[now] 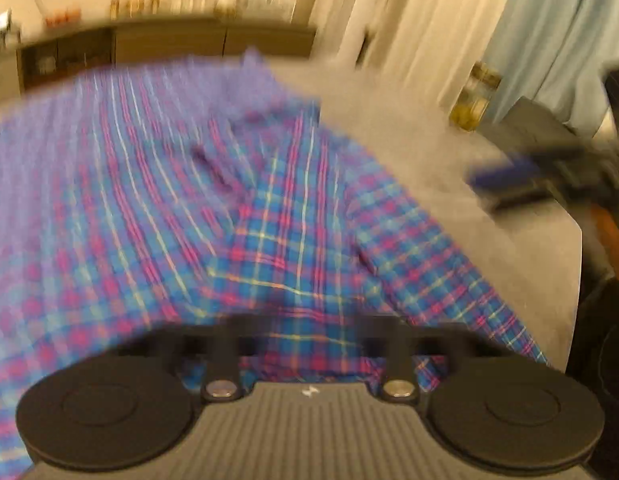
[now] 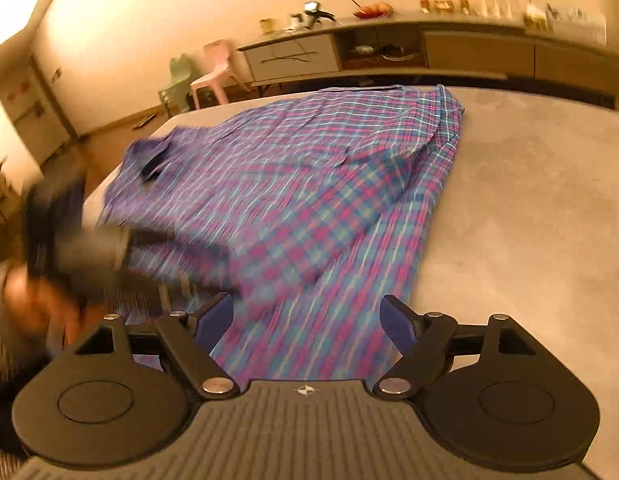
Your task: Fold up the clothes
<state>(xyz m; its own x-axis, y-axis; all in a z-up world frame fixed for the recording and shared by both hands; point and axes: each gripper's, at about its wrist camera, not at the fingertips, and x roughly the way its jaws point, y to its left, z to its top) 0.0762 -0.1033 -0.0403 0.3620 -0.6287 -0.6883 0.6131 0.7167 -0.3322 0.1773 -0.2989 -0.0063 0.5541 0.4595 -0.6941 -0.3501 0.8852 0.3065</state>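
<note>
A: Shirt?
B: Plaid shirt (image 2: pixel 293 184) lies rumpled on the grey table (image 2: pixel 529 208), directly ahead of both grippers, w/ one fold running under the right gripper (image 2: pixel 307 320).
A: Right's jaws?
B: Spread wide, blue pads (image 2: pixel 393 322) either side of the cloth, not pinching.
A: Left gripper (image 1: pixel 309 336)?
B: Over the fabric, too blurred; can't tell. Sideboard (image 2: pixel 469 52) beyond the shirt.

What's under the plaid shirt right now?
The plaid shirt lies spread on the grey table, which shows bare beside it. Whatever sits beneath the cloth itself is covered, so nothing more can be told.
</note>
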